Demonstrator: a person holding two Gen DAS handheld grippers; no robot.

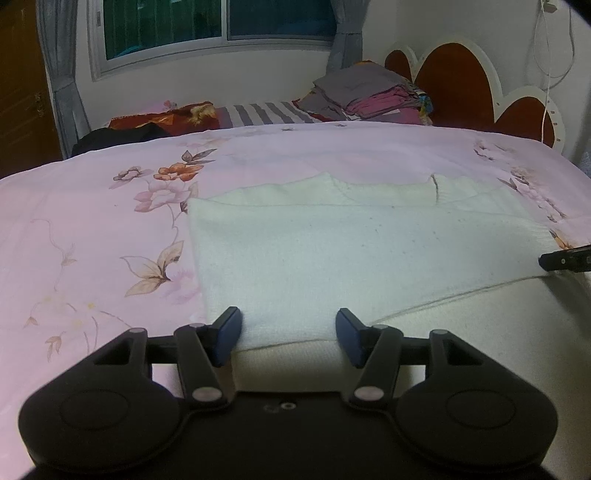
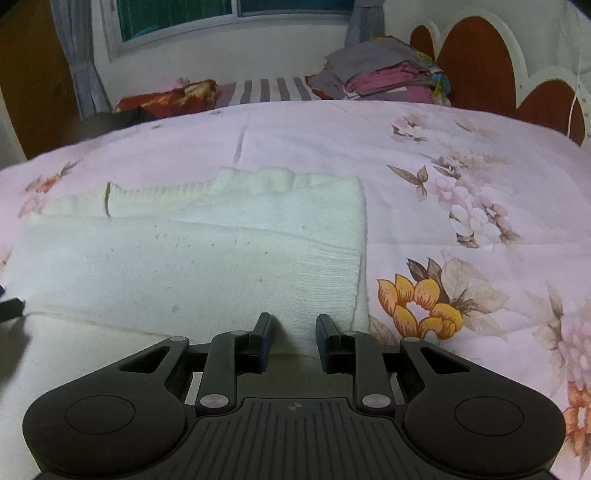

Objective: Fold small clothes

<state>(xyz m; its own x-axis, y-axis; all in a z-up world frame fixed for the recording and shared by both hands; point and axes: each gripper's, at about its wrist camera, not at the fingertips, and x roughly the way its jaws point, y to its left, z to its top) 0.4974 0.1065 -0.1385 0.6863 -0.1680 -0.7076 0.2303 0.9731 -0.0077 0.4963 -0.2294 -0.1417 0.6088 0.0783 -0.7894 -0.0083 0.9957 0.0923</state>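
A white knit sweater (image 1: 332, 251) lies partly folded on the pink floral bedspread (image 1: 92, 229); it also shows in the right wrist view (image 2: 192, 258). A sleeve is folded across the body, its ribbed cuff (image 2: 325, 280) at the right. My left gripper (image 1: 288, 332) is open, its jaws straddling the near edge of the folded layer at the sweater's left side. My right gripper (image 2: 293, 338) is open, its jaws just over the near edge close to the cuff. The right gripper's tip shows at the right edge of the left wrist view (image 1: 565, 260).
A stack of folded clothes (image 1: 369, 96) sits at the far side by the red and white headboard (image 1: 461, 81). A striped pillow (image 1: 266, 112) and a red patterned cloth (image 1: 162, 120) lie at the back under the window (image 1: 218, 26).
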